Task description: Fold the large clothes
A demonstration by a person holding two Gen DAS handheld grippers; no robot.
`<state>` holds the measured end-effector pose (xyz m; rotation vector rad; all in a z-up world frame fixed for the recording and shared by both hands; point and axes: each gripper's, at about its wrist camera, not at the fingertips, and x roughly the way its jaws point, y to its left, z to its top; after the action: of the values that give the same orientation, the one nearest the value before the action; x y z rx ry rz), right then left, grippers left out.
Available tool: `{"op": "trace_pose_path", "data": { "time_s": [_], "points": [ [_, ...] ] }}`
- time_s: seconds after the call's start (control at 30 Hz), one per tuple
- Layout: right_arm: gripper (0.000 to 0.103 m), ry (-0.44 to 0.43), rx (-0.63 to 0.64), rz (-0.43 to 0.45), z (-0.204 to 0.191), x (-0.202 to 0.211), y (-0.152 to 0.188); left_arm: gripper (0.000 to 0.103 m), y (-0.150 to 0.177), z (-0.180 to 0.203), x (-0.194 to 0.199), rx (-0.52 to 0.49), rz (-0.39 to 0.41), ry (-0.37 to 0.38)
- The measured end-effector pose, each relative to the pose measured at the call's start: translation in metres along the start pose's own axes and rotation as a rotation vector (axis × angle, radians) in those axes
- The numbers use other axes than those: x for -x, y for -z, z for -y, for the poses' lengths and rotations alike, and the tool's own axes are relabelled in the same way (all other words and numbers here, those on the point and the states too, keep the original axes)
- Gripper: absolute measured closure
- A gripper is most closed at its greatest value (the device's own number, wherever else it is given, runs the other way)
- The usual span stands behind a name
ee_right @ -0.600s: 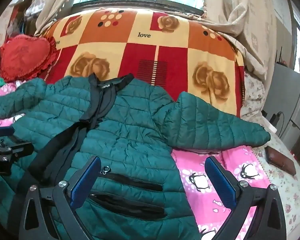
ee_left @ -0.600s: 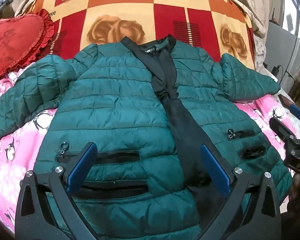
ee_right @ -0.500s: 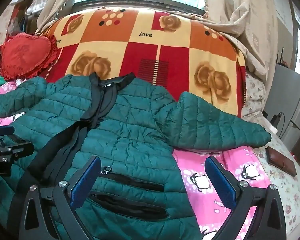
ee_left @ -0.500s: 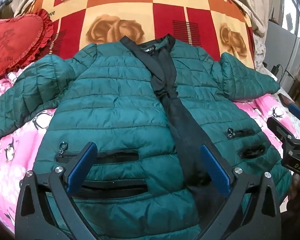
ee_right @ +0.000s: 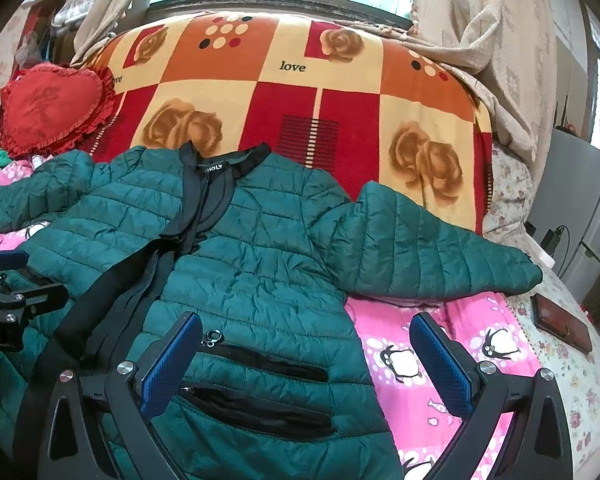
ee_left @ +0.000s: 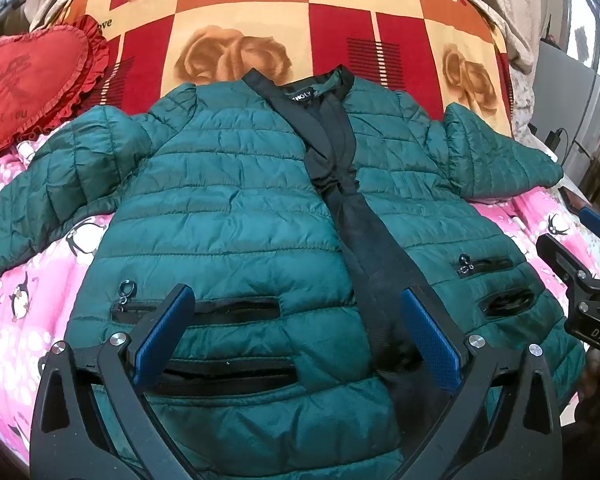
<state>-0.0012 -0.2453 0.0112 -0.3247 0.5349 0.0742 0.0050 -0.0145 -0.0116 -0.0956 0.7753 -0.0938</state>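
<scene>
A dark green quilted jacket (ee_left: pixel 228 208) (ee_right: pixel 260 272) with a black front placket lies face up on the bed, both sleeves spread out sideways. My left gripper (ee_left: pixel 296 340) hovers open above the jacket's lower hem, over the left pockets and the placket. My right gripper (ee_right: pixel 306 364) hangs open over the jacket's right side edge, one finger above the pocket, the other above the pink sheet. Nothing sits between either pair of fingers. The right sleeve (ee_right: pixel 440 252) reaches toward the bed's right side.
A red and orange rose blanket (ee_left: pixel 300 32) covers the far part of the bed. A red heart cushion (ee_left: pixel 32 80) lies at the far left. A pink penguin sheet (ee_right: pixel 440 360) lies under the jacket. A brown wallet (ee_right: pixel 562 322) rests at the right edge.
Both views have tilted slightly, so the jacket sits a touch lower in the right wrist view. The jacket has not moved and both grippers stay open.
</scene>
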Motion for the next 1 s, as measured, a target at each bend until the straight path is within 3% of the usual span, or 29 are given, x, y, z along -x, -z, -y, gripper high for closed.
{"op": "trace_pose_path", "data": {
  "time_s": [0.23, 0.47, 0.77, 1.0],
  "points": [
    [0.000, -0.026, -0.013, -0.001, -0.001, 0.001, -0.002, 0.000, 0.000, 0.001, -0.001, -0.003, -0.009, -0.006],
    [0.000, -0.068, -0.096, -0.085, 0.010, -0.008, 0.000, 0.000, -0.001, -0.002, -0.001, 0.017, -0.008, -0.001],
    [0.000, -0.080, -0.153, -0.087, 0.010, -0.018, 0.001, 0.000, 0.002, -0.007, 0.002, 0.042, 0.014, -0.015],
    [0.000, -0.089, -0.177, -0.097, 0.004, -0.024, -0.003, 0.000, -0.005, -0.013, 0.014, 0.008, 0.038, -0.050]
  ]
}}
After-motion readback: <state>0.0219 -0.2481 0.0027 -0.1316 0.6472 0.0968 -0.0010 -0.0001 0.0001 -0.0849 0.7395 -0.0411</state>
